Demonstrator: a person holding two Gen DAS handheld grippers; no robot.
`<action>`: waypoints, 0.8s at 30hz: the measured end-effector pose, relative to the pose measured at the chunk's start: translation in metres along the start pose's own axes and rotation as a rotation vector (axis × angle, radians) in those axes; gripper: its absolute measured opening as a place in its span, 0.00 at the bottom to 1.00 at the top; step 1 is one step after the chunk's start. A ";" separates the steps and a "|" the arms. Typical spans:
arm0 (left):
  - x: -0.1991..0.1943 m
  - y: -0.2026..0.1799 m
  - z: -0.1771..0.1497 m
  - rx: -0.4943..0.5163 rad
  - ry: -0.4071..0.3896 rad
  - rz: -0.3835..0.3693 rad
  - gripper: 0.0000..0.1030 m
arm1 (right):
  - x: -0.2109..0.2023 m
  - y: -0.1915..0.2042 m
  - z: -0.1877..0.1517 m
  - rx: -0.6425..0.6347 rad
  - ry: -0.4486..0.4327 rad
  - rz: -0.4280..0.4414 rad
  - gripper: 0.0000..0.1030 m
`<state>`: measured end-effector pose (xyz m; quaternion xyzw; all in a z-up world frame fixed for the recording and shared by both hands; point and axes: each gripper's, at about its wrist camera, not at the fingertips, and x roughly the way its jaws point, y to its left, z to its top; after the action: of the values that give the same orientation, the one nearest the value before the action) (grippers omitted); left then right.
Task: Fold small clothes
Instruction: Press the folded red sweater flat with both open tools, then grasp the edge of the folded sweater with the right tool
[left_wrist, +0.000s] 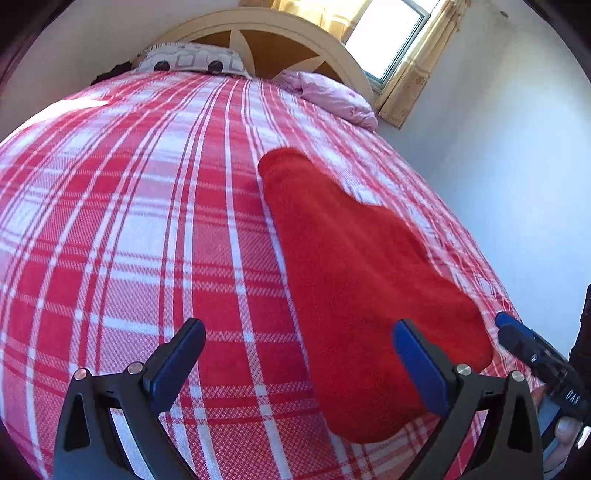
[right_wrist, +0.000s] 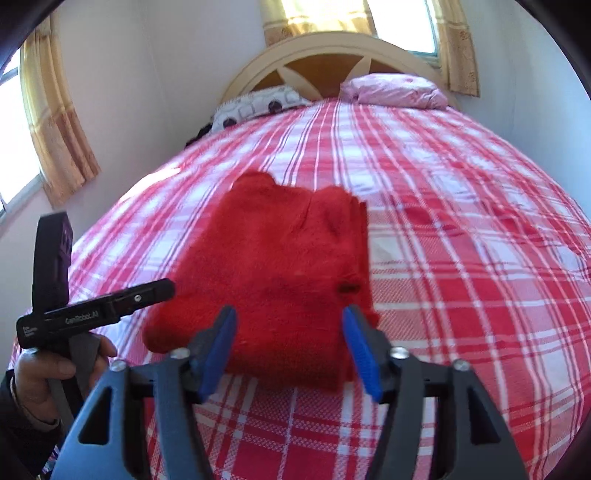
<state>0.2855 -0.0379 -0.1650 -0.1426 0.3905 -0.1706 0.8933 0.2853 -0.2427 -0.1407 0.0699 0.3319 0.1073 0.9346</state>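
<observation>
Right tool (right_wrist: 288, 349): jaws apart, nothing gripped, at the near edge of the red fleece garment (right_wrist: 273, 273).
Left tool (left_wrist: 299, 363): wide open, empty, beside the garment.
Garment: folded, on the plaid bedspread (right_wrist: 461, 258).
Handling: soft, light, limp; take hold at a folded edge.
Views: right shows stacked layers; left shows only a flat outline.
</observation>
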 end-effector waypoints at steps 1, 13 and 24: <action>-0.003 -0.005 0.003 0.012 -0.019 -0.009 0.99 | -0.005 -0.005 0.004 0.015 -0.023 0.009 0.76; 0.030 -0.015 -0.002 0.080 0.053 -0.028 0.99 | 0.046 -0.072 0.053 0.189 0.071 0.079 0.80; 0.048 -0.016 -0.011 0.086 0.088 -0.067 0.99 | 0.128 -0.092 0.063 0.207 0.235 0.168 0.77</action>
<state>0.3049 -0.0735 -0.1975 -0.1096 0.4167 -0.2233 0.8743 0.4361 -0.3039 -0.1884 0.1801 0.4409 0.1580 0.8650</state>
